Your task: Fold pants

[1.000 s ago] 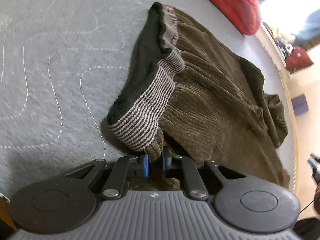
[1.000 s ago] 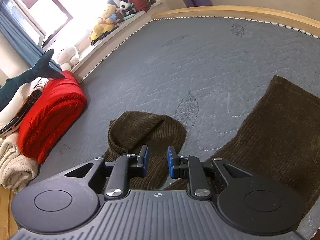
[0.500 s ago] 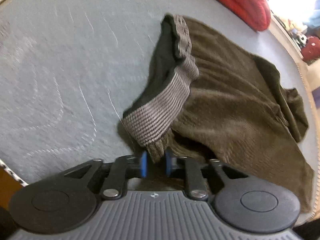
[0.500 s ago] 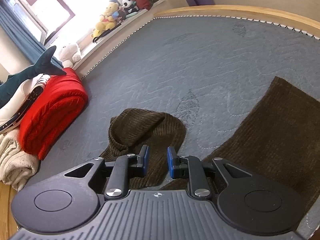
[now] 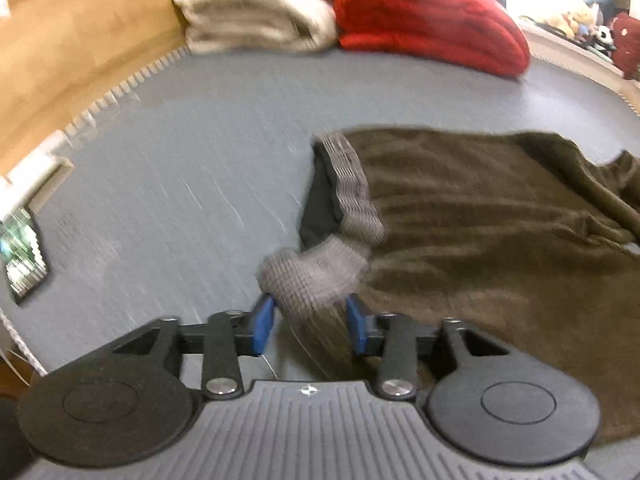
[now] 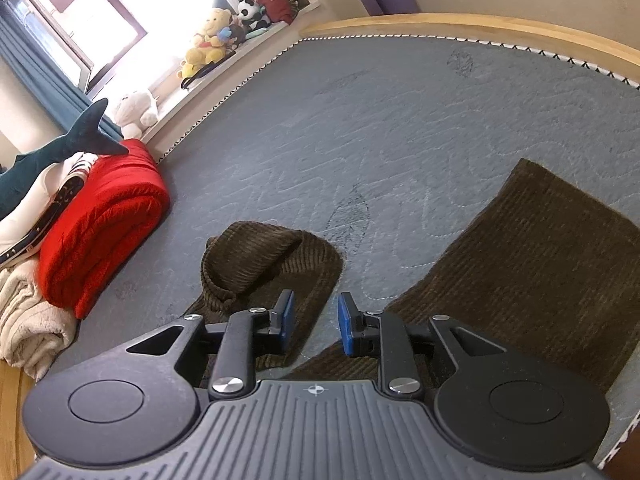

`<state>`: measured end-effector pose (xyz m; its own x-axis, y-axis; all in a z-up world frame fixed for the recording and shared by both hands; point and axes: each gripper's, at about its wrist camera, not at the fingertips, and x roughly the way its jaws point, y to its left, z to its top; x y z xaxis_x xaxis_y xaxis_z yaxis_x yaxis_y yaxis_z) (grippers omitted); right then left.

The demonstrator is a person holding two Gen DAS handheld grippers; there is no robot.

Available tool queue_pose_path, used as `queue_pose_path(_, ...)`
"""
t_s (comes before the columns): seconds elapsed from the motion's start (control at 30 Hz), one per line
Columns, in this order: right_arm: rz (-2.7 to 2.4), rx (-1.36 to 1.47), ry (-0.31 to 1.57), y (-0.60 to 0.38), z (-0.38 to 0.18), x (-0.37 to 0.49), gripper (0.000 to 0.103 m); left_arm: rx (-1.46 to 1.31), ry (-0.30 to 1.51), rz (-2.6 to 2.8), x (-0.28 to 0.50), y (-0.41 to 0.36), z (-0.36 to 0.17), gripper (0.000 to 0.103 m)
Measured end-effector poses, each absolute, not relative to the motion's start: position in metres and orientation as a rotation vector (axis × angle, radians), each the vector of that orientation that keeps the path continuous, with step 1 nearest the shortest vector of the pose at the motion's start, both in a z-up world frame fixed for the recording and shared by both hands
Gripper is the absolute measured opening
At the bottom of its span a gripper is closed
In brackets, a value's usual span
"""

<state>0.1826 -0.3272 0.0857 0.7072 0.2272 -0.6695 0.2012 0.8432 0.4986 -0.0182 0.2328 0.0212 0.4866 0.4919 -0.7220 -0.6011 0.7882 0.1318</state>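
Brown corduroy pants [image 5: 480, 232] lie on the grey mattress [image 5: 180, 168], with a grey striped waistband [image 5: 316, 276] at their left end. My left gripper [image 5: 310, 320] is open, its blue pads on either side of the bunched waistband. In the right wrist view one pant leg [image 6: 532, 264] lies flat at the right and the other leg [image 6: 264, 260] is crumpled at the centre. My right gripper [image 6: 314, 322] is open and empty, hovering over the gap between the two legs.
A red folded blanket [image 5: 432, 20] and a beige one [image 5: 256, 8] sit at the mattress's far edge; the red blanket also shows in the right wrist view [image 6: 104, 224]. A wooden bed rim [image 6: 460, 24] bounds the mattress. Plush toys [image 6: 208, 44] line the windowsill.
My left gripper has opened, its pads spreading away from the waistband it was pinching, and its view has swung up toward the blankets. My right gripper has barely moved.
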Motion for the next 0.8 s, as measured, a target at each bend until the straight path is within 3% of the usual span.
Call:
queue_pose_path(0.13,0.024,0.573,0.79,-0.336,0.088,0.178,0.025,-0.099,0.751,0.61,-0.009,0.219,0.031,0.061)
queue_pose_path(0.2,0.026,0.578,0.788,-0.34,0.089,0.176,0.026,-0.125,0.783,0.518,-0.001,0.213,0.024,0.061)
queue_pose_path(0.27,0.025,0.586,0.788,-0.344,0.089,0.175,0.026,-0.189,0.916,0.414,0.011,0.211,0.003,0.061)
queue_pose_path(0.33,0.023,0.592,0.789,-0.347,0.089,0.175,0.026,-0.267,1.18,0.371,0.025,0.216,-0.039,0.065)
queue_pose_path(0.37,0.022,0.594,0.789,-0.348,0.088,0.175,0.026,-0.3,1.149,0.381,0.02,0.218,-0.042,0.071)
queue_pose_path(0.5,0.025,0.601,0.796,-0.349,0.088,0.174,0.028,-0.189,1.081,0.402,0.026,0.206,-0.025,0.072)
queue_pose_path(0.57,0.032,0.598,0.797,-0.348,0.088,0.174,0.029,-0.175,1.054,0.38,0.026,0.201,-0.022,0.079)
queue_pose_path(0.8,0.048,0.586,0.804,-0.34,0.087,0.177,0.03,-0.294,1.037,0.356,0.038,0.189,-0.011,0.08)
